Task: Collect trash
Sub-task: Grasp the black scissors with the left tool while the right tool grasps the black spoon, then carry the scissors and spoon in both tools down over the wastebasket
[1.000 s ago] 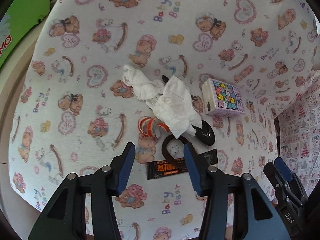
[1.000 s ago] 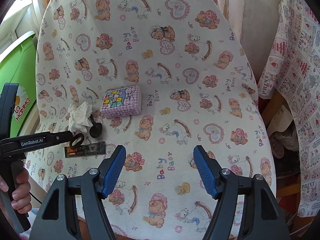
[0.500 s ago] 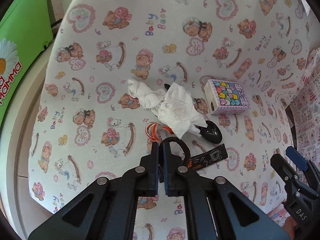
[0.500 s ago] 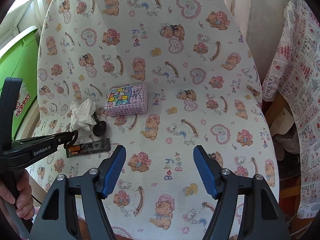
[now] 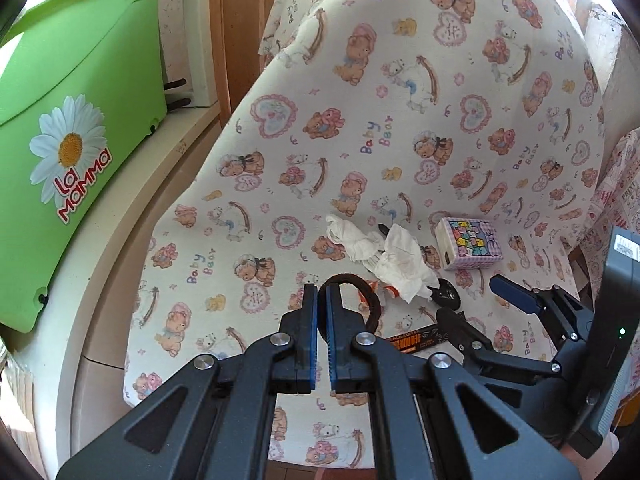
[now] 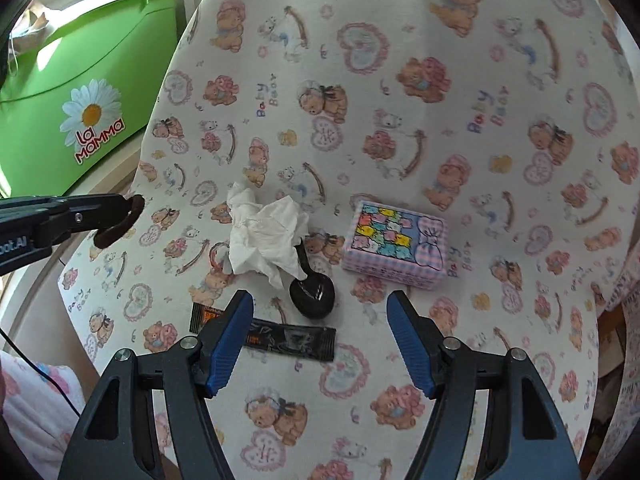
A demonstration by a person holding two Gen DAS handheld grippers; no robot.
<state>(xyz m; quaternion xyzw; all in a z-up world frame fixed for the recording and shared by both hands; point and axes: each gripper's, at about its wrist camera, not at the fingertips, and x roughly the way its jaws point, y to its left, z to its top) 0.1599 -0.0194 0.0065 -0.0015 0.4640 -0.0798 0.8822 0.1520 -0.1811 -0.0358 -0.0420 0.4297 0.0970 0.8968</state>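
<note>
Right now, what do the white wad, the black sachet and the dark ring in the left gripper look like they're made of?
White wad: tissue paper, matte, soft crumples.
Black sachet: probably plastic or foil film, flat, slightly glossy print.
Dark ring, pinched in the left gripper: likely fabric-covered elastic, dull and fuzzy-looking; hard to confirm.

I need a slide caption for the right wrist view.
Open right hand-held gripper above black sachet; left hand-held gripper holds dark brown hair tie.

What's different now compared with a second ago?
The left gripper has closed on the dark hair tie and lifted it off the cloth. The right gripper, jaws open and empty, has moved over toward the black sachet. The tissues, black spoon and pink box stayed put.
</note>
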